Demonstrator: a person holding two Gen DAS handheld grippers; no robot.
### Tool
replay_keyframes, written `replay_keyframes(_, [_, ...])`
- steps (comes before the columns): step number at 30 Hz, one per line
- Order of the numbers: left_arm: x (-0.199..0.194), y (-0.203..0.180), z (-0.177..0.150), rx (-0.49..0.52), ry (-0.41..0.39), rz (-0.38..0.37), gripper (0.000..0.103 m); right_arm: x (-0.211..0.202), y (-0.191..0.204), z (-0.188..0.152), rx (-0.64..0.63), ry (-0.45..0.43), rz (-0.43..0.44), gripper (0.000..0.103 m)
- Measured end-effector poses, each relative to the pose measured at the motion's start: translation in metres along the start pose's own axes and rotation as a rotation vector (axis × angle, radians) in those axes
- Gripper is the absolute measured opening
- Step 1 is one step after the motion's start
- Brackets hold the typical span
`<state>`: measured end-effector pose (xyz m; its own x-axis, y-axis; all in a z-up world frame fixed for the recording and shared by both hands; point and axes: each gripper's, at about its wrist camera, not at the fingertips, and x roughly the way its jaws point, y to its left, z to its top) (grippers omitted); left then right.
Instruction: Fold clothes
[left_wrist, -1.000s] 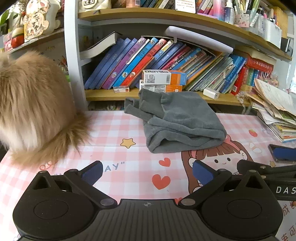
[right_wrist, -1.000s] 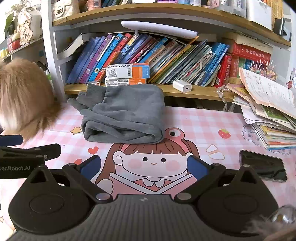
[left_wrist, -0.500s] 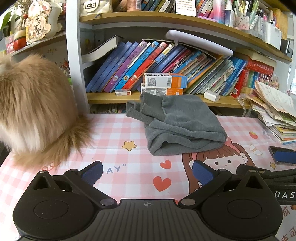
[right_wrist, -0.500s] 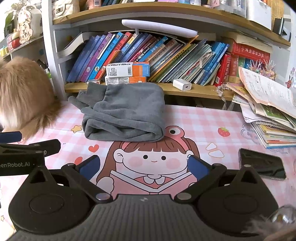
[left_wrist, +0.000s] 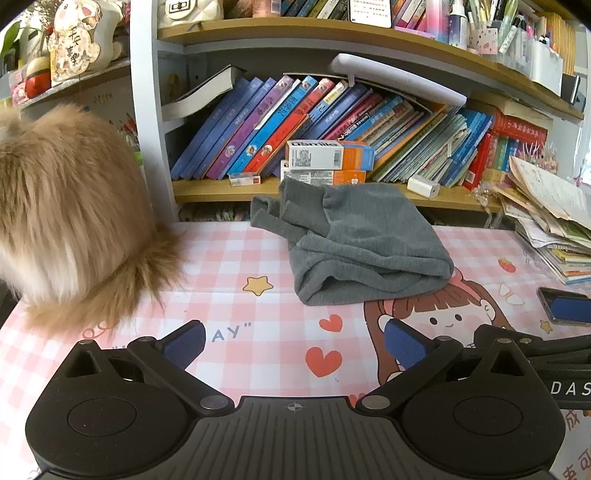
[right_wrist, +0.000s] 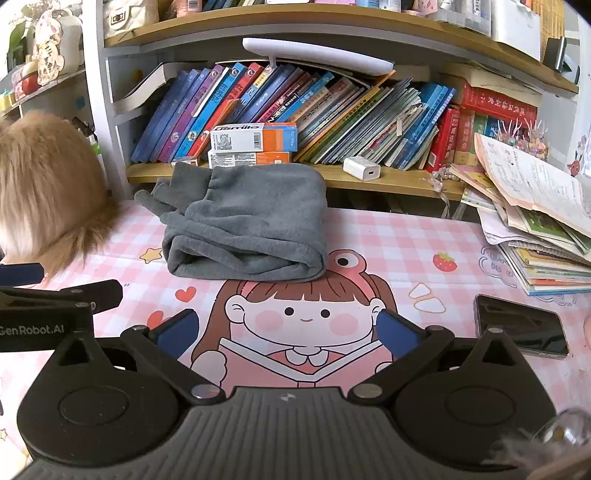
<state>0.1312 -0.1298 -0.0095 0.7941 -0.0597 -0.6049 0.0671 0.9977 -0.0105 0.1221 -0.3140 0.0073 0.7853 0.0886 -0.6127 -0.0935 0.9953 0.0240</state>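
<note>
A grey garment (left_wrist: 358, 243) lies folded into a thick bundle on the pink checked desk mat, its far edge against the bookshelf; it also shows in the right wrist view (right_wrist: 247, 225). My left gripper (left_wrist: 293, 345) is open and empty, held above the mat in front of the bundle and apart from it. My right gripper (right_wrist: 288, 332) is open and empty over the cartoon girl print, also short of the bundle. Each gripper's side shows at the edge of the other's view.
A fluffy tan cat (left_wrist: 62, 218) sits on the mat at the left (right_wrist: 44, 192). A black phone (right_wrist: 521, 325) lies at the right. A stack of books and papers (right_wrist: 535, 229) fills the right side. A bookshelf (left_wrist: 332, 122) stands behind.
Both grippers have drawn back slightly and risen a little; the view of the shelf has shifted. The garment has not moved. Both stay open.
</note>
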Motion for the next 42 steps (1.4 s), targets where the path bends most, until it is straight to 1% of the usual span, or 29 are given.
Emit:
replay_keyframes(9, [-0.0002, 0.0014, 0.0009, -0.008, 0.0, -0.001, 0.103, -0.0009, 0.0018, 0.0008, -0.003, -0.004, -0.003, 0.103])
replay_keyframes(42, [-0.0003, 0.0015, 0.0011, -0.013, 0.026, 0.033, 0.103, 0.0028, 0.005, -0.0006, -0.008, 0.015, 0.003, 0.103])
